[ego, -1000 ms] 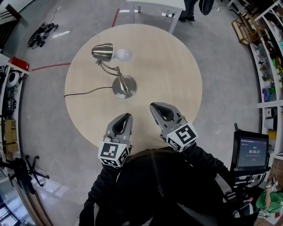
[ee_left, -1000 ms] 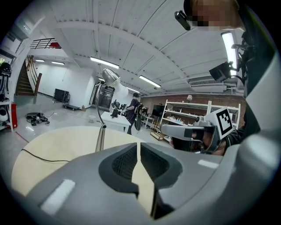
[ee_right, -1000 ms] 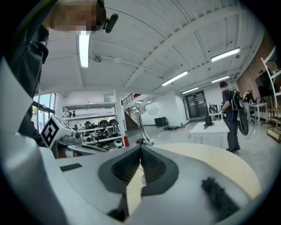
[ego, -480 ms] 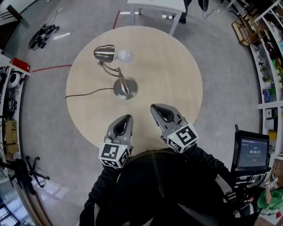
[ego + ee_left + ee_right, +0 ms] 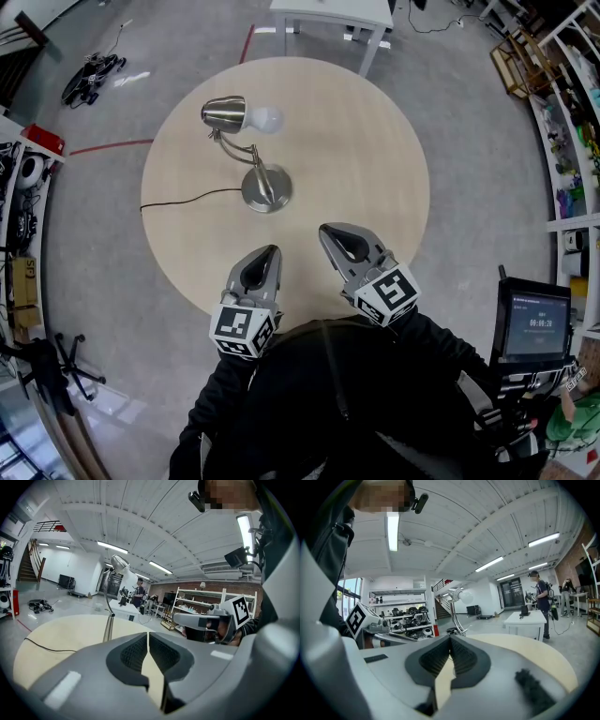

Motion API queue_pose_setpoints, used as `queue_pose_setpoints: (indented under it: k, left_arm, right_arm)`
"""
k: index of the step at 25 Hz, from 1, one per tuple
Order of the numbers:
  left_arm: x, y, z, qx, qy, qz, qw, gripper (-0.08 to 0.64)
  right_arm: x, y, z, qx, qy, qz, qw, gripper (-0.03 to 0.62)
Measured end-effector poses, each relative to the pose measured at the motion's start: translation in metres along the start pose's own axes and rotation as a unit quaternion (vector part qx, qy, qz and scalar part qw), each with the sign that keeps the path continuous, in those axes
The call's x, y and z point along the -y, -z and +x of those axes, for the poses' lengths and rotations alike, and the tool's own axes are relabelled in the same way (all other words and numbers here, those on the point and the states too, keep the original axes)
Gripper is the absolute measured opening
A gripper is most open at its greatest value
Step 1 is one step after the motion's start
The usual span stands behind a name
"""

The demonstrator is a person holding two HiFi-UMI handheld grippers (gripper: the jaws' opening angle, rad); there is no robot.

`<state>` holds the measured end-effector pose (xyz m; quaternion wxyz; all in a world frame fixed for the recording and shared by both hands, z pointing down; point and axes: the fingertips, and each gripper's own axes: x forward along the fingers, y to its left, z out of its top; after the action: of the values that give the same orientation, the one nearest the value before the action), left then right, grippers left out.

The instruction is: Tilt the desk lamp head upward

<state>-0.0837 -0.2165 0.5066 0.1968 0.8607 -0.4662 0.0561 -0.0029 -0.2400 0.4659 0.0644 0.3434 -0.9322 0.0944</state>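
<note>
The lamp (image 5: 266, 186) stands on the table (image 5: 366, 141). The left gripper (image 5: 272, 249) has empty jaws that have just been closing and now meet. The right gripper (image 5: 327, 228) has its jaws together, empty.

Head view: looked steeply down from well above the round table (image 5: 375, 141), whole tabletop in frame, desk lamp (image 5: 266, 187) upper left of centre. Left gripper view: sat low at the table's edge, faced almost level across it, lamp left of centre and fairly near. Right gripper view: sat equally low beside it, faced likewise, lamp at centre. Shared by all three: tabletop and lamp.
</note>
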Motion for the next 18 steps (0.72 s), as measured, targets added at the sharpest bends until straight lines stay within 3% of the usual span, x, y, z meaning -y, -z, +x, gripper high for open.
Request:
queue_pose_setpoints:
  k: [18]
  left_arm:
    - [-0.0066,-0.0003,-0.0015,0.000,-0.013,-0.005,0.9999,0.014]
  right_arm:
    - [0.0060,0.0026,-0.0042,-0.001,0.009,0.006,1.000,0.006]
